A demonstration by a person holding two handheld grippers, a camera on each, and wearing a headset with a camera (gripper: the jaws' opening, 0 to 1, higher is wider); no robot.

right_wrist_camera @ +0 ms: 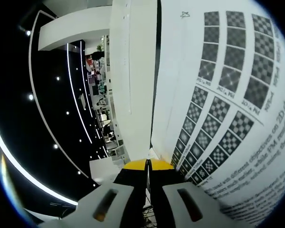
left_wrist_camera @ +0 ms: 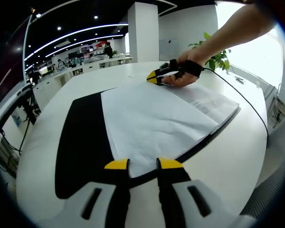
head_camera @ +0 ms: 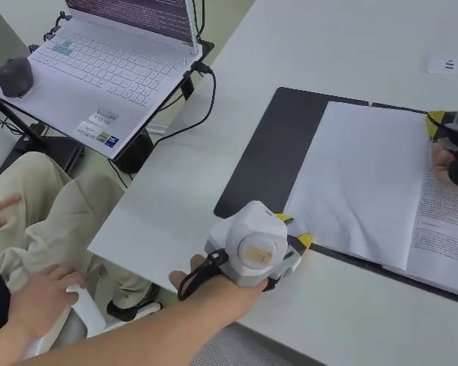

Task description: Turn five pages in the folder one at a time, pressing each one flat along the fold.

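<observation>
A black folder [head_camera: 271, 152] lies open on the white table [head_camera: 343, 46]. A blank turned page [head_camera: 359, 179] covers its left half, and a printed page [head_camera: 446, 221] lies to the right. My left gripper [head_camera: 294, 238] rests at the folder's near edge. In the left gripper view, the left gripper [left_wrist_camera: 143, 165] is open, its yellow tips just short of the blank page [left_wrist_camera: 152, 118]. My right gripper [head_camera: 437, 122] sits at the folder's far edge near the fold. It is shut [right_wrist_camera: 148, 165], with the printed page [right_wrist_camera: 218, 104] running up beside its tips.
A white laptop [head_camera: 111, 65] on a black stand sits off the table's left side, with a cable [head_camera: 206, 107] hanging by the table edge. A person's legs and hand [head_camera: 38, 293] are at the lower left. A label [head_camera: 449, 65] lies at the far right.
</observation>
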